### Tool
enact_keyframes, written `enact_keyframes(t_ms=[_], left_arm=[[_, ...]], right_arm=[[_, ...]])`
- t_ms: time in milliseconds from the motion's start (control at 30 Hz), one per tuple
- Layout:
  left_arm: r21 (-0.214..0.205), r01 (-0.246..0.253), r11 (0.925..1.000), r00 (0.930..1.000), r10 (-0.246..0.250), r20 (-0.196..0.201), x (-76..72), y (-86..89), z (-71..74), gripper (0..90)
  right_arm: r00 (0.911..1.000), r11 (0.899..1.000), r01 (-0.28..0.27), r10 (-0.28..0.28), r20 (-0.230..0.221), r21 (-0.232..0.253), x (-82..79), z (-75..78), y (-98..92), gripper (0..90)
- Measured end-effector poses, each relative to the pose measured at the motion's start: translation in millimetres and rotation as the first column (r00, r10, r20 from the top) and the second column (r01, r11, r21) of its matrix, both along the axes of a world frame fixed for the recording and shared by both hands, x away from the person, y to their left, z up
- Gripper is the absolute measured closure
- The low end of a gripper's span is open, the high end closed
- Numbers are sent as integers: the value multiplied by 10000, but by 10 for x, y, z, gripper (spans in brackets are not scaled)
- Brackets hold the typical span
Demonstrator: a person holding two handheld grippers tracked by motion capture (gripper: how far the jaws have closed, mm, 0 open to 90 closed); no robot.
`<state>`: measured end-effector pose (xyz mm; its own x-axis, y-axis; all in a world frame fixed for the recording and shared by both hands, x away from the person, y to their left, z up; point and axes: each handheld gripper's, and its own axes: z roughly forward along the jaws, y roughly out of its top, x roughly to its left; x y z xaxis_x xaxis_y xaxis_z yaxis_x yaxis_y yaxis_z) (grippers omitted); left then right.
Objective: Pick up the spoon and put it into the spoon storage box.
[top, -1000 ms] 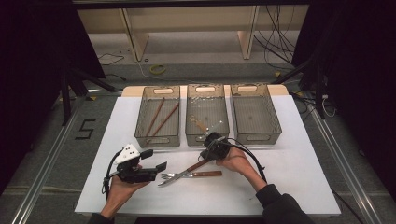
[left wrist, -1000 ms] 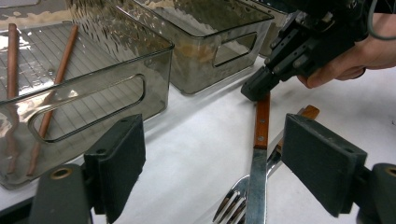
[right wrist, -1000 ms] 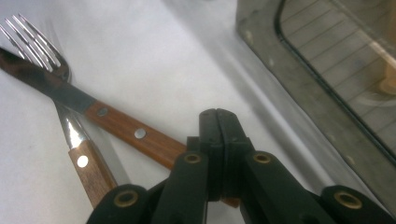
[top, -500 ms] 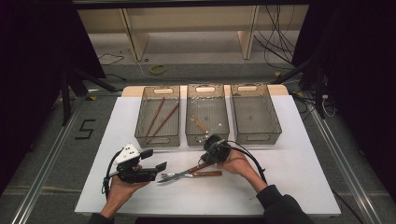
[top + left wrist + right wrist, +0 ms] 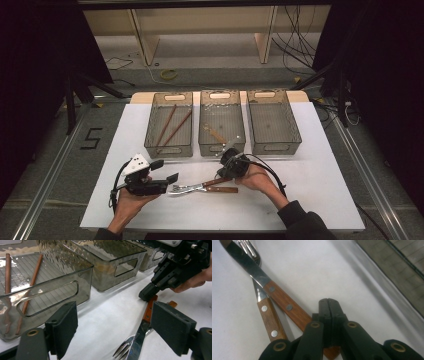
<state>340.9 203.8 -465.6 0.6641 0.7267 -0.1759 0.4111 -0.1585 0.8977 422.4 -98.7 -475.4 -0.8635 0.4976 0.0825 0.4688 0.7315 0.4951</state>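
While sorting goes on, I count what is stowed and what is loose. Left bin [image 5: 168, 125] — two chopsticks [image 5: 171, 127] lying inside, done. Middle bin [image 5: 222, 122] — one wooden-handled piece on its floor, too dim to identify. Right bin [image 5: 273, 121] — nothing that I can see in it. Loose on the bench [image 5: 320, 190], in front of the bins: a knife [image 5: 274, 295] and a fork [image 5: 263, 308], wooden handles, crossed, both flat on the white surface. My right gripper [image 5: 329, 312] has its fingers shut tight together, tips down at the butt of the knife handle — I cannot tell if they pinch the wood or merely touch it. My left gripper [image 5: 116, 327] hovers beside the blade, fingers wide, holding nothing. By my reckoning, two pieces are left to bin.
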Motion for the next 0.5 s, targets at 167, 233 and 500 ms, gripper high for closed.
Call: enact_keyframes(t_ms=[167, 233, 500], left_arm=[[13, 3, 10000, 10000, -3, 8, 2, 3, 1, 213], [22, 5, 10000, 10000, -5, -8, 3, 2, 1, 213], [-5, -8, 10000, 10000, 8, -13, 3, 1, 4, 213]], right_arm=[[10000, 9999, -38, 38, -62, -99, -88, 5, -44, 900], [9999, 9999, -62, 60, -129, -125, -124, 9, -64, 900], [9999, 9993, -1, -4, -155, -376, -300, 23, -119, 900]])
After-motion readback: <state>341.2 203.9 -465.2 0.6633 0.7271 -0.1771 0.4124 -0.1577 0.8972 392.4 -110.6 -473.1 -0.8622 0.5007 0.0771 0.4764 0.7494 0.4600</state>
